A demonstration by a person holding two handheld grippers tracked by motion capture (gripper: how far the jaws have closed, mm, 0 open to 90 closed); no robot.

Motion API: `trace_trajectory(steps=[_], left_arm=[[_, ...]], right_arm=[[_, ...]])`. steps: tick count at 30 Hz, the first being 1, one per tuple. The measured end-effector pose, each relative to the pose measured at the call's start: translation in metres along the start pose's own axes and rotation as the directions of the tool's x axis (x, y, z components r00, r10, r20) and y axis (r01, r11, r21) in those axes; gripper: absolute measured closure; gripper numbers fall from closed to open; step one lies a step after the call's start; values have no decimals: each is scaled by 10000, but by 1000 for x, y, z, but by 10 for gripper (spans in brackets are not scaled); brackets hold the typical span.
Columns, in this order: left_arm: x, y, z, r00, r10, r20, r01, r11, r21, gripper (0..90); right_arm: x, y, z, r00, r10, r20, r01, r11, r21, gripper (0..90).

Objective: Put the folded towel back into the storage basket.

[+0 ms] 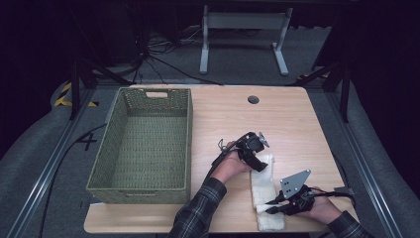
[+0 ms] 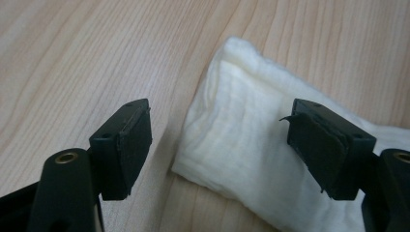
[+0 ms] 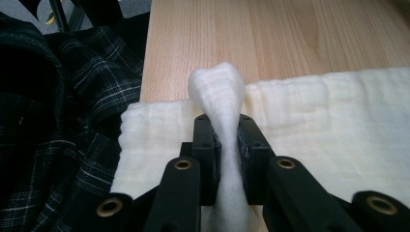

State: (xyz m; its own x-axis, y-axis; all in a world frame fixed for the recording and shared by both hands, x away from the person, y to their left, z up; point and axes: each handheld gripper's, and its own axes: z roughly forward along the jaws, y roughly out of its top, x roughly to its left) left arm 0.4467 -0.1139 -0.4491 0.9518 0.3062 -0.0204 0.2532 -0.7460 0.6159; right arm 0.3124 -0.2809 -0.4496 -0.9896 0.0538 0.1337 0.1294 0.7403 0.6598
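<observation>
While the folded white cloth lies lengthwise on the wooden table, to the right of the green woven basket and near the table's front edge, it is worked on at both ends. Its near end is pinched by the right gripper: in the right gripper view a ridge of the fabric is seen squeezed between the two black jaws and bulging up above them, with the jaws drawn close together on it. A grey three-cornered plate is carried on top of that gripper, and a plaid sleeve is seen just to the left of the cloth's edge in the same view.

At the far end, the left gripper is held over the cloth's corner. In the left gripper view its jaws stand wide apart — one over bare wood, the other over the cloth — and nothing is gripped between the pads; the corner of the fabric lies flat on the table between them. Whether the pads touch the cloth cannot be told.

The basket is set well apart from the cloth, along the table's left side.
</observation>
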Motion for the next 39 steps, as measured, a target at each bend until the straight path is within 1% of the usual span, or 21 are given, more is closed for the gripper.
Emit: trace_trajectory(steps=[3, 4, 5, 7, 9, 11, 15, 17, 18, 22, 23, 26, 28, 29, 31, 34, 35, 36, 37, 38, 39], left_arm=[[0, -1, 3, 10000, -66, 21, 66, 9999, 88, 265], [0, -1, 4, 9998, -77, 208, 75, 9999, 141, 287], [0, -1, 4, 9998, -77, 208, 75, 9999, 141, 290], [0, -1, 4, 9996, 9, 272, -11, 10000, 89, 338], [-1, -1, 2, 9987, 249, 435, -255, 9996, 134, 385], [-3, 0, 1, 9980, 354, 532, -365, 9991, 198, 459], [-8, 1, 0, 9944, 538, 907, -558, 9983, 194, 668], [-10, 0, 0, 9940, 614, 903, -626, 9980, 110, 738], [-11, 0, 0, 9944, 538, 911, -552, 9984, 127, 760], [-11, 0, -2, 9953, 433, 865, -440, 9990, 67, 790], [-10, 0, -3, 9953, 410, 876, -412, 9991, 6, 800], [-9, 0, -10, 9949, 156, 994, -126, 9994, -312, 802], [-9, 2, -20, 9967, 46, 808, -15, 9992, -392, 803], [-9, 2, -20, 9967, 46, 808, -15, 9992, -392, 803], [-9, 3, -26, 9972, 15, 748, 24, 9987, -512, 802], [-11, 5, -38, 9973, 94, 732, -52, 9983, -584, 802], [-11, 5, -38, 9973, 94, 732, -52, 9983, -584, 802], [-13, 7, -46, 9981, 72, 619, -36, 9983, -579, 803], [-13, 8, -51, 9983, 86, 577, -53, 9983, -587, 803], [-13, 8, -51, 9983, 86, 577, -53, 9983, -587, 803], [-14, 10, -60, 9986, 150, 499, -114, 9973, -725, 803]], right_arm=[[0, 0, 1, 10000, 6, 22, -6, 10000, 16, 811], [-1, 0, 1, 10000, 11, 15, -11, 10000, 19, 811], [-1, 0, 1, 10000, 11, 15, -11, 10000, 19, 811], [-1, 0, 1, 10000, 19, 19, -20, 10000, 34, 810], [-1, 0, 1, 10000, 54, 31, -54, 10000, 28, 811], [-1, 0, 1, 9999, 103, 40, -103, 9999, 28, 811], [-2, 0, 2, 9997, 241, -3, -241, 9997, -4, 811], [-3, 0, 3, 9993, 363, -14, -363, 9993, 12, 811], [-3, 0, 3, 9992, 405, -27, -405, 9992, 11, 811], [-5, 1, 2, 9987, 508, -3, -508, 9986, -142, 812], [-7, 2, 0, 9980, 626, 14, -625, 9977, -255, 812], [-9, 4, -2, 9975, 705, 32, -703, 9968, -393, 812], [-12, 7, -7, 9965, 832, 46, -827, 9943, -666, 812], [-12, 7, -7, 9965, 832, 46, -827, 9943, -666, 812], [-14, 11, -10, 9962, 822, 284, -802, 9945, -668, 812], [-14, 19, -15, 9963, 769, 386, -737, 9943, -776, 812], [-14, 19, -15, 9963, 769, 386, -737, 9943, -776, 812], [-16, 23, -18, 9959, 707, 561, -665, 9951, -734, 812], [-17, 25, -20, 9958, 715, 574, -671, 9949, -754, 812], [-17, 25, -20, 9958, 715, 574, -671, 9949, -754, 812], [-18, 27, -22, 9956, 706, 613, -655, 9946, -810, 812]])
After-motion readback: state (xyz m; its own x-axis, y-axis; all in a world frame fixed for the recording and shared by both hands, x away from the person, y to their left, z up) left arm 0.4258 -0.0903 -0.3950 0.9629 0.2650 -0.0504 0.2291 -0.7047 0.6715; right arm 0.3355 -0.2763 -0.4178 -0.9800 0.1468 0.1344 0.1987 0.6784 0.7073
